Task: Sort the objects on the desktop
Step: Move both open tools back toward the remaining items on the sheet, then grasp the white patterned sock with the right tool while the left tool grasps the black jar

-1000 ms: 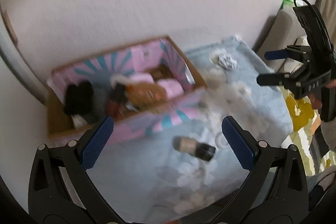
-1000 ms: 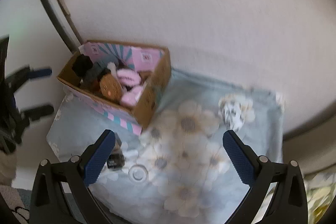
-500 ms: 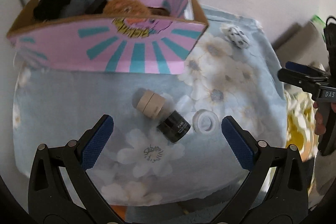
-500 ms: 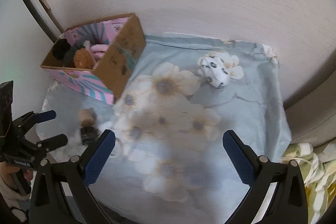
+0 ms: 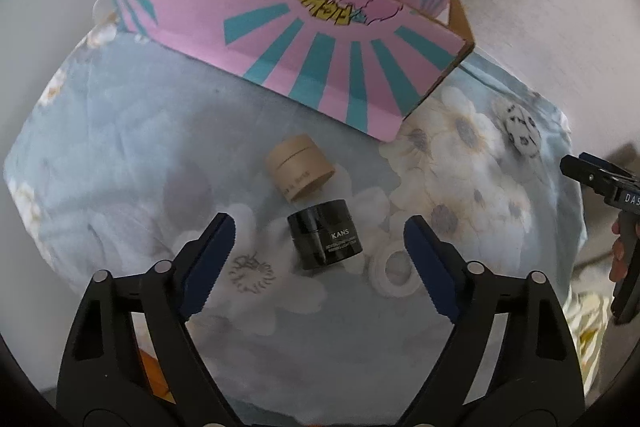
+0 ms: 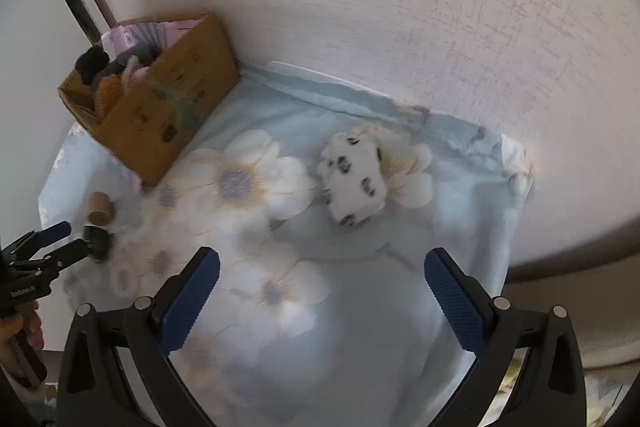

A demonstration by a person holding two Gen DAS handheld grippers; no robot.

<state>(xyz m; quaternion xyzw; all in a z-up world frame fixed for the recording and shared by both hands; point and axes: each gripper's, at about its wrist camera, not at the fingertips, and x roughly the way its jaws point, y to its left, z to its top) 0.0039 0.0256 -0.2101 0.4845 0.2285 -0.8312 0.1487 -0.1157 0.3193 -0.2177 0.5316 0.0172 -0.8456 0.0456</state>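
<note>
Left wrist view: left gripper (image 5: pixel 316 255), jaws apart, empty, frames black KANS jar (image 5: pixel 325 234).
Advice: descend straight, close on the jar's sides.
Neighbours: tape roll (image 5: pixel 394 269), cardboard tube (image 5: pixel 299 171) just beside.
Right gripper (image 6: pixel 322 301): apart, empty.
Far: pink box (image 5: pixel 280 27).

Your left tongs (image 5: pixel 318 259) are matt black plastic, and their fingers (image 5: pixel 212 255) carry dark blue pads with a fine knurled texture; your right tongs (image 6: pixel 322 301) look the same. Beneath them the surface wears a soft, slightly creased cloth (image 5: pixel 140 155), pale blue with a matt flower print. The black jar (image 5: pixel 325 234) has a glossy, smooth finish that catches light. The tan tube (image 5: pixel 299 173) looks like matt kraft paper. The box (image 5: pixel 288 39) is plain brown cardboard with a smooth printed pink and teal face. The white ring (image 5: pixel 394 269) looks like matt tape. The spotted toy (image 6: pixel 354 183) appears plush. The wall (image 6: pixel 440 7) shows rough plaster.
</note>
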